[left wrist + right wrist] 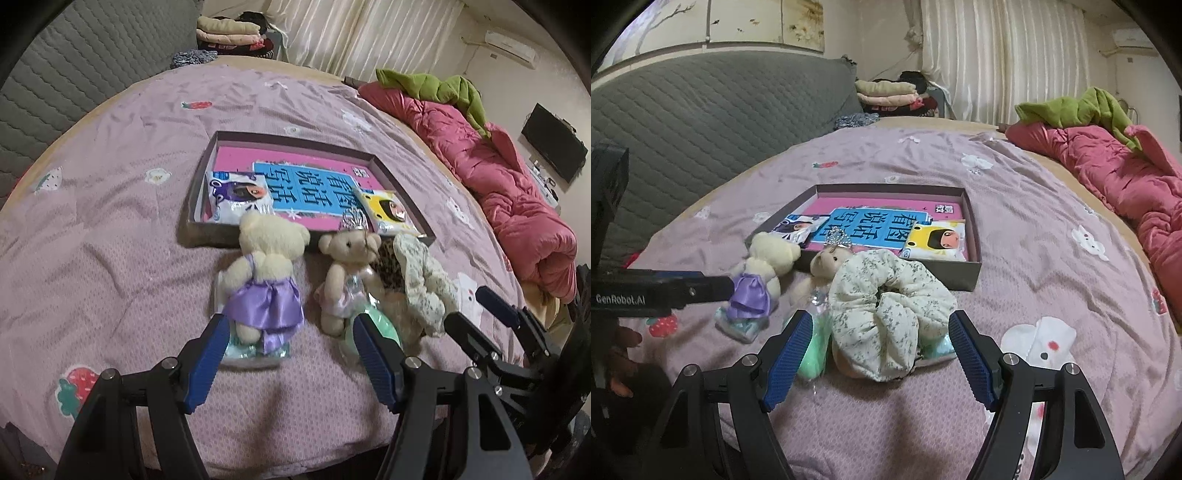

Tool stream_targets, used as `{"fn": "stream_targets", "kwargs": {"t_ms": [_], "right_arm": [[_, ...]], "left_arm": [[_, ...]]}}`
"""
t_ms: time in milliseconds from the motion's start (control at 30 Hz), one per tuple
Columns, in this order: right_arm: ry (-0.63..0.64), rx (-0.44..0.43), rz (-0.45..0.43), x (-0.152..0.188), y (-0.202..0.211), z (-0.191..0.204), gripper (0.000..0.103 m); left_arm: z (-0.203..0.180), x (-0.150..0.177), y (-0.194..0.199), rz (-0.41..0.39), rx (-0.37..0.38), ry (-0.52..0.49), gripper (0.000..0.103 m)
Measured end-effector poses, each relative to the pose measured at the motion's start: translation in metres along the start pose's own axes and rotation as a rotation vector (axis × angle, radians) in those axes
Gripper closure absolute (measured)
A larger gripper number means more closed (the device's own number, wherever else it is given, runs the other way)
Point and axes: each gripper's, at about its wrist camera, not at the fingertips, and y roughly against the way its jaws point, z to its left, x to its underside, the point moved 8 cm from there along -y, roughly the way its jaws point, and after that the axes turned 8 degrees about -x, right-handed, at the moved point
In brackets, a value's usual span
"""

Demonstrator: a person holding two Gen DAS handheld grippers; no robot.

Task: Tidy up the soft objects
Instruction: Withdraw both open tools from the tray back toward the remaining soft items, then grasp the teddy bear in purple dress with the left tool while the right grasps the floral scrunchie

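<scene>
A cream teddy bear in a purple satin dress (262, 280) (757, 273) lies face down on the bed, over a small tissue pack (255, 350). My left gripper (288, 332) is open, its fingers either side of the bear's legs. A smaller bear with a silver crown (347, 269) (829, 258) lies beside it, by a mint-green soft object (380, 328) (812, 350). A floral cream scrunchie (886, 314) (424, 284) lies between the open fingers of my right gripper (879, 328) (476, 306).
A shallow grey box (402, 192) (964, 273) behind the toys holds a pink-and-blue book and two small packets. A red quilt (498, 173) with green cloth lies on the right. A grey quilted headboard (683, 140) and folded clothes (229, 33) are at the back.
</scene>
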Motion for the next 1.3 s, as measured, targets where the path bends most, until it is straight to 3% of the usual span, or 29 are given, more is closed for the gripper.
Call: {"fn": "stream_targets", "kwargs": {"t_ms": [633,833,1000,1133,1300], "right_arm": [[-0.019,0.021,0.021,0.004,-0.003,-0.003,0.025],[-0.092,-0.022,0.043,0.006,-0.014,-0.012,0.026],[-0.118,-0.045,0.07,0.01,-0.028,-0.018,0.046],[-0.109,-0.08,0.059,0.007,-0.035,-0.015,0.056],[-0.104,-0.091,0.039,0.004,-0.039,-0.016,0.076]], "left_arm": [[-0.001,0.013,-0.01,0.021,-0.04,-0.015,0.034],[-0.001,0.014,-0.018,0.033,-0.051,-0.027,0.034],[0.001,0.009,-0.023,0.033,-0.05,-0.025,0.034],[0.003,0.005,-0.029,0.038,-0.049,-0.007,0.034],[0.004,-0.001,-0.034,0.034,-0.056,-0.002,0.034]]}}
